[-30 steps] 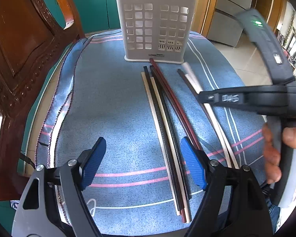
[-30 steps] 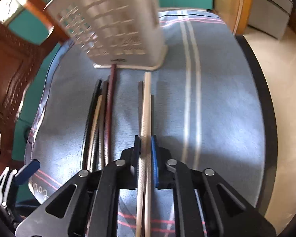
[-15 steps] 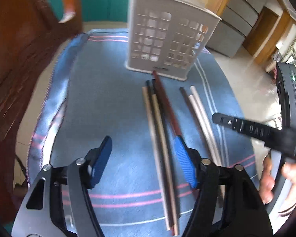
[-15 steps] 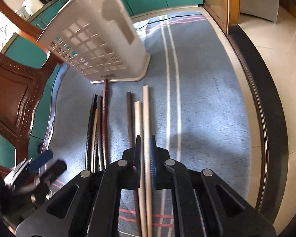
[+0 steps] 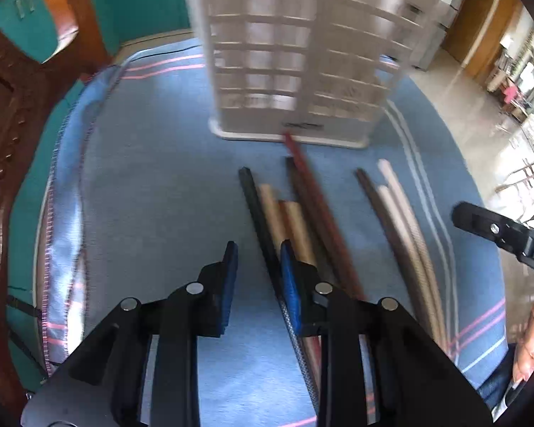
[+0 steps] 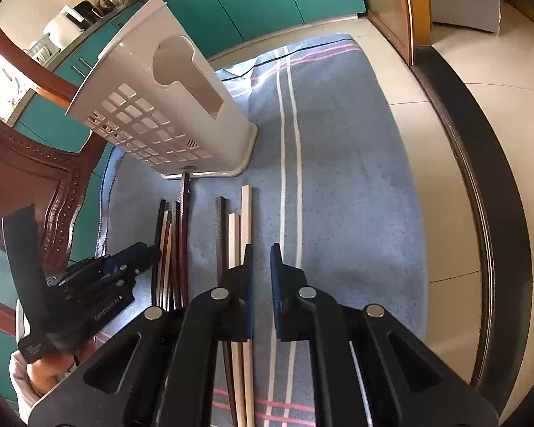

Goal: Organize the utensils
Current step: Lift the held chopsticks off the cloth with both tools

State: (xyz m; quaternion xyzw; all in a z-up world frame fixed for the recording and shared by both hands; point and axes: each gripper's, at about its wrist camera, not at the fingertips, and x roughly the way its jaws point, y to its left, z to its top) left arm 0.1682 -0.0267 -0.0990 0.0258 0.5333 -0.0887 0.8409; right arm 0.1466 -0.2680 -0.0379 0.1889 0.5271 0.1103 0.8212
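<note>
Here, slim square-sided chopsticks (image 5: 304, 181) in black weave, beige, brown and dark red lie lengthwise mid-table on a napped blue striped cloth (image 5: 153, 178). One red tip touches the white plastic lattice basket (image 5: 295, 71) toward the far edge; its small label is an unreadable blur. The left gripper (image 5: 258, 249), whose jaws have just been closing, clamps nothing. The right gripper (image 6: 261, 249) is pinched nearly together and empty.

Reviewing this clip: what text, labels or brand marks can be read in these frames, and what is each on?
"D": white letter on the right gripper's handle; the rest is cut off by the frame edge.
Dark label on the basket's base: blurred, unreadable.
White lettering on the left gripper's body: too small to read.
</note>
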